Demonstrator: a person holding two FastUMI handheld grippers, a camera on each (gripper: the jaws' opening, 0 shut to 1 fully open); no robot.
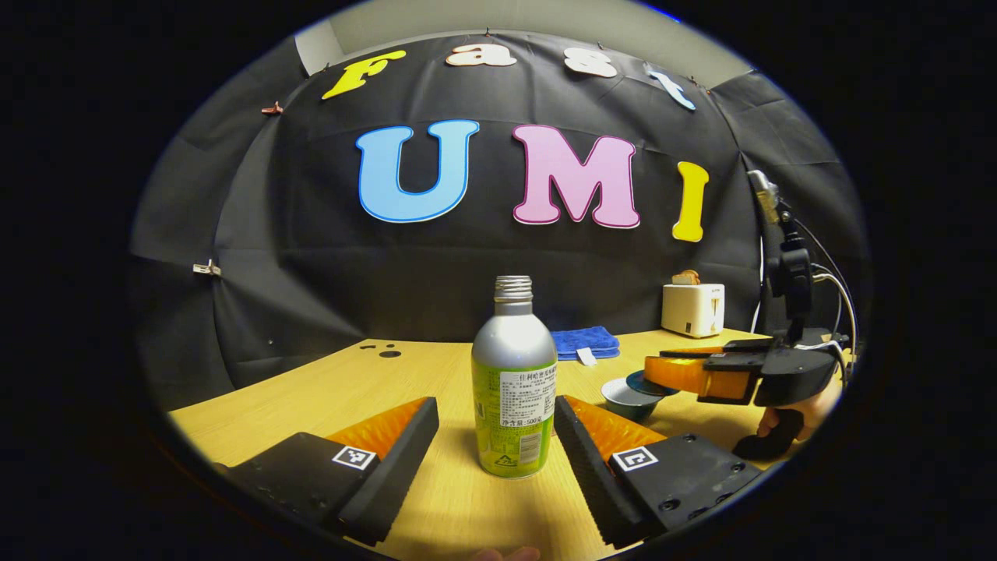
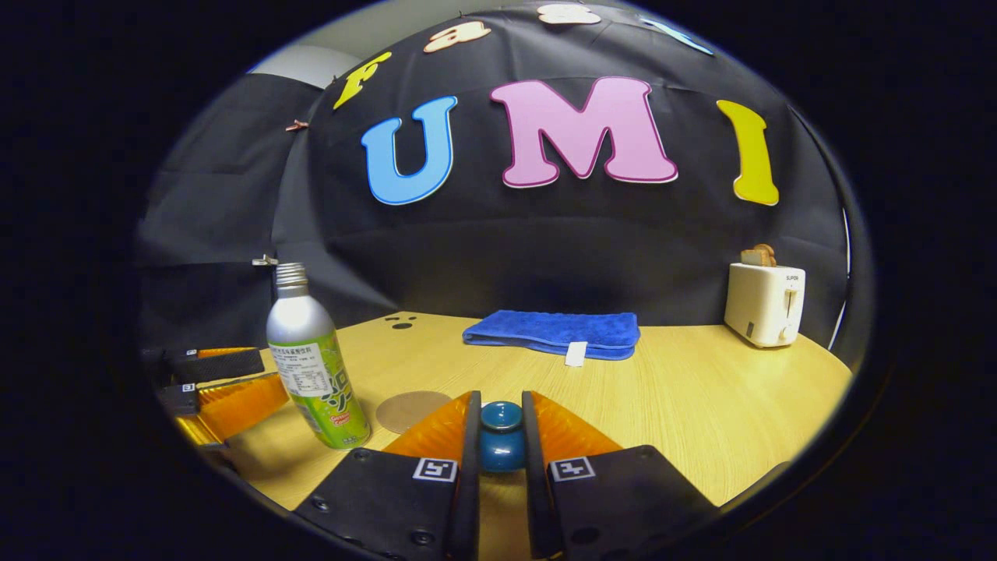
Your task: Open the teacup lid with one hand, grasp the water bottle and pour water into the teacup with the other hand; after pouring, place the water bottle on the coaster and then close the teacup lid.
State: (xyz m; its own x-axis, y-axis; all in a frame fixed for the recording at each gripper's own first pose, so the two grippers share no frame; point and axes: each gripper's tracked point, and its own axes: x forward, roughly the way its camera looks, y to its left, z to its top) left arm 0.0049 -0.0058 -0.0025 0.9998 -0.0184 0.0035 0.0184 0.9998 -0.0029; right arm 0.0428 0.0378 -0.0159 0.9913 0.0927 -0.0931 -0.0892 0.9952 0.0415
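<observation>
The right gripper (image 2: 498, 436) pinches the lid (image 2: 500, 442), apparently lifted off the teacup (image 1: 628, 399). The bottle (image 1: 514, 382) stands between the left gripper's (image 1: 496, 436) wide fingers, ungrasped; pouring, the coaster (image 2: 411, 408) and closing remain.

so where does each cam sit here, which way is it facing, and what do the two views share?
Left gripper view: rides the left gripper, facing the booth wall; the water bottle stands between its open fingers; a hand holds the right gripper over the teacup.
Right gripper view: rides the right gripper, facing the same wall; its fingers clamp the teacup lid; the coaster lies ahead.
Shared: bottle, blue towel, toaster, table.
</observation>
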